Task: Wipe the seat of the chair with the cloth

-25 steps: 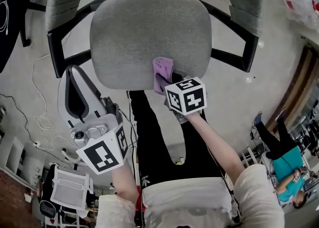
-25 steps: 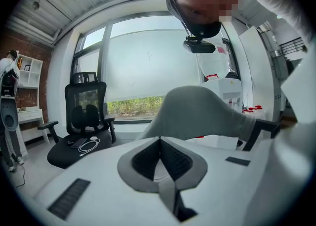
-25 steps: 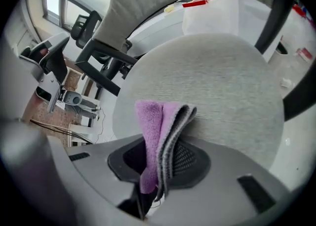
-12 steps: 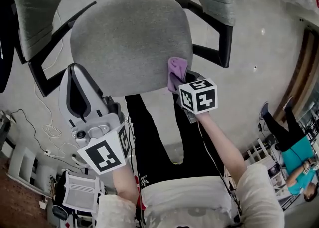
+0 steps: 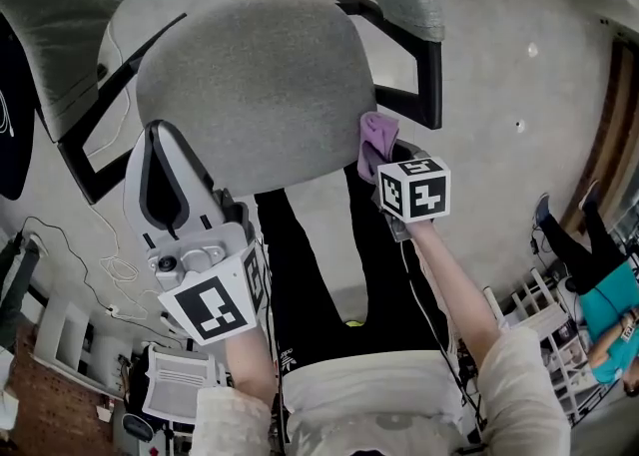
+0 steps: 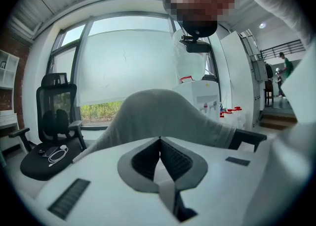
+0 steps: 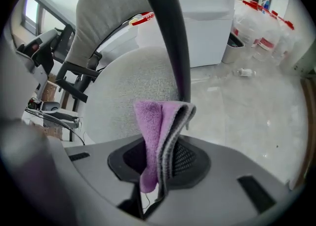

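- The cloth [image 7: 159, 121] is a small purple terry towel, folded double. It looks soft, light and limp. It will flop wherever it is not backed.
- The right gripper [image 7: 160, 148] has its jaws clamped on the cloth's lower part, and the folded top stands free above them. This is a sound place to hold, since it leaves a pad of fabric ahead of the jaws to press on the seat.
- In the head view the cloth [image 5: 377, 138] sits at the right front edge of the seat [image 5: 250, 85], close under the black armrest [image 5: 424, 55]. Whether it touches the upholstery cannot be told.
- The seat is covered in grey woven fabric over padding, so it will likely give under pressure and drag on the terry. A firm grip low on the fold should keep the cloth from pulling out.
- The left gripper [image 5: 157, 135] hangs beside the seat's left front edge. Its own view shows the left gripper's [image 6: 159, 139] jaws together with nothing between them.
- Most of the seat lies to the left of the cloth, so the wiping looks far from complete.
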A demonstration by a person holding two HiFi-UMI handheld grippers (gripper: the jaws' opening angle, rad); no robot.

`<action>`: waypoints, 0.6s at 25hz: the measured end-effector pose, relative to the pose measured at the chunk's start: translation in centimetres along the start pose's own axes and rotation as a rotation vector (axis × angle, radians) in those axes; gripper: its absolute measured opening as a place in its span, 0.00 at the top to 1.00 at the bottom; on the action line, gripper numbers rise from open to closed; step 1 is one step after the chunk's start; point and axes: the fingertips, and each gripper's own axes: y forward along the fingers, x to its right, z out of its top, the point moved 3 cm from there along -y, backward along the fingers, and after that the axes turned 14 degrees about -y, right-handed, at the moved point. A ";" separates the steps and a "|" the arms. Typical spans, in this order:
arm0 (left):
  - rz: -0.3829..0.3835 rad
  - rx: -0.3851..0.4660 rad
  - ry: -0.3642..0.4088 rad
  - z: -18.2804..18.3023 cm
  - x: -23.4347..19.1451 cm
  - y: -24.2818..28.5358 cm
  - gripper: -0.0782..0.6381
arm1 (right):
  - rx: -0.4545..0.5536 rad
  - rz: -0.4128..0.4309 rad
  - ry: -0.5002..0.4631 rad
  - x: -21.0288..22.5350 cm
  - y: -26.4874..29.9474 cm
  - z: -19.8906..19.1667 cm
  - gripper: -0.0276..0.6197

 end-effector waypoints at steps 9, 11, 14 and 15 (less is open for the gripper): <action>0.043 0.103 -0.014 9.4 -1.0 -0.1 0.87 | 0.191 0.008 -0.108 -5.6 -6.3 10.4 0.82; 0.041 0.165 -0.004 13.5 -0.1 -0.6 0.87 | 0.339 0.003 -0.140 -7.1 -10.1 16.0 0.82; 0.060 0.231 -0.049 19.3 0.4 -2.9 0.87 | 0.550 0.004 -0.168 -10.8 -17.8 23.3 0.82; 0.064 0.248 -0.072 21.1 0.5 -3.8 0.87 | 0.612 0.016 -0.181 -12.4 -20.8 25.2 0.82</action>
